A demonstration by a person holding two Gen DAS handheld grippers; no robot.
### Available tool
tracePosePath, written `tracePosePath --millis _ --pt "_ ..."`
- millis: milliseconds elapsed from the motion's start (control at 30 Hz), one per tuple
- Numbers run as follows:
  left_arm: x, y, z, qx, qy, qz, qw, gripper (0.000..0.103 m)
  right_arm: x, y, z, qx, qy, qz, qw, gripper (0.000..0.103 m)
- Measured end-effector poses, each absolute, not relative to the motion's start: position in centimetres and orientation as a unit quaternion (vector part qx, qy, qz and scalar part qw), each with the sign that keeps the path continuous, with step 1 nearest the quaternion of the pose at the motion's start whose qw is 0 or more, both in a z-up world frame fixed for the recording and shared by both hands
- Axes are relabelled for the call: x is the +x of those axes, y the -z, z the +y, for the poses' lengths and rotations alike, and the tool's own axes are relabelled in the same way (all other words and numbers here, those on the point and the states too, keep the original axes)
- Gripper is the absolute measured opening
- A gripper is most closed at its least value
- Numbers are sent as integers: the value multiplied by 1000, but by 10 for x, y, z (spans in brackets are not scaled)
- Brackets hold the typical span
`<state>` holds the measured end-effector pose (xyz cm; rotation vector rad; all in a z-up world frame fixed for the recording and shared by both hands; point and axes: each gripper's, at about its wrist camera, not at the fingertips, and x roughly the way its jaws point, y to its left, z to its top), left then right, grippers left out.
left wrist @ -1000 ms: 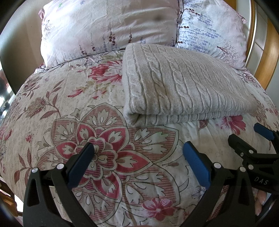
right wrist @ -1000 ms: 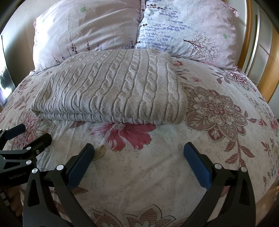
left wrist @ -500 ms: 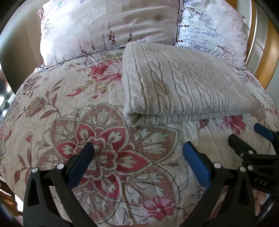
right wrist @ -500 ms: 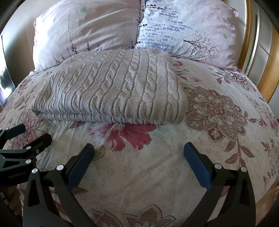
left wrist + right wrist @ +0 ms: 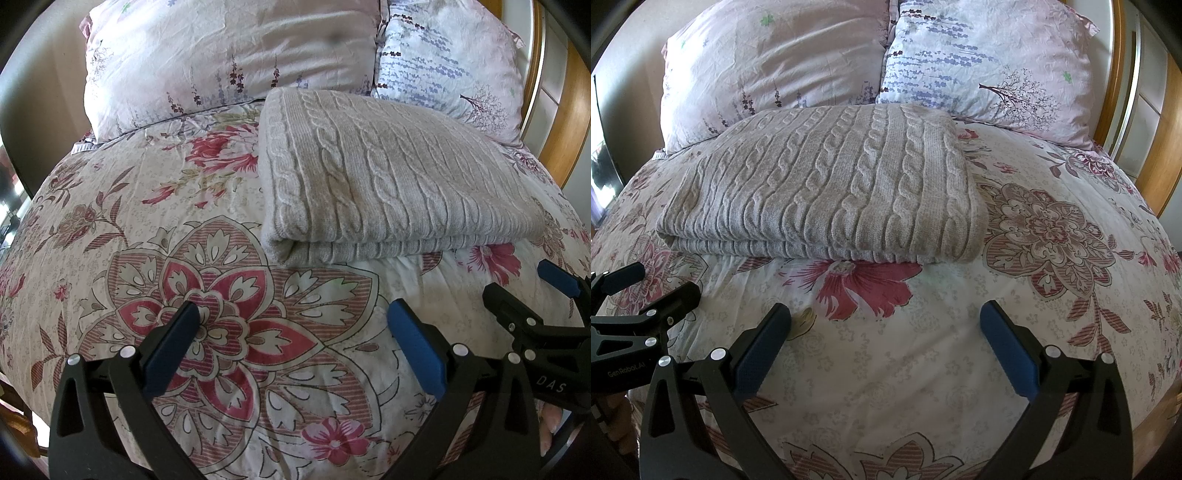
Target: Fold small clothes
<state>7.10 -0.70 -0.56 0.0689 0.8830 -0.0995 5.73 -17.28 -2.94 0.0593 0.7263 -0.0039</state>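
A grey cable-knit sweater (image 5: 384,184) lies folded into a flat rectangle on the floral bedspread (image 5: 155,221), its folded edge toward me. It also shows in the right wrist view (image 5: 831,192). My left gripper (image 5: 291,321) is open and empty, low over the bedspread, short of the sweater's near left corner. My right gripper (image 5: 884,321) is open and empty, short of the sweater's near edge. Each gripper shows at the other view's edge: the right gripper (image 5: 528,299) and the left gripper (image 5: 646,288).
Two floral pillows (image 5: 768,70) (image 5: 990,62) lean at the head of the bed behind the sweater. A wooden headboard (image 5: 1156,155) curves along the right side. The bedspread (image 5: 1052,229) drops off at the left and near edges.
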Motion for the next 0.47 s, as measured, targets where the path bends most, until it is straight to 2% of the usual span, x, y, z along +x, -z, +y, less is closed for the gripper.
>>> tracePosePath --millis 467 --pt "71 6 -7 34 50 427 902 101 57 30 -173 29 2 355 934 102"
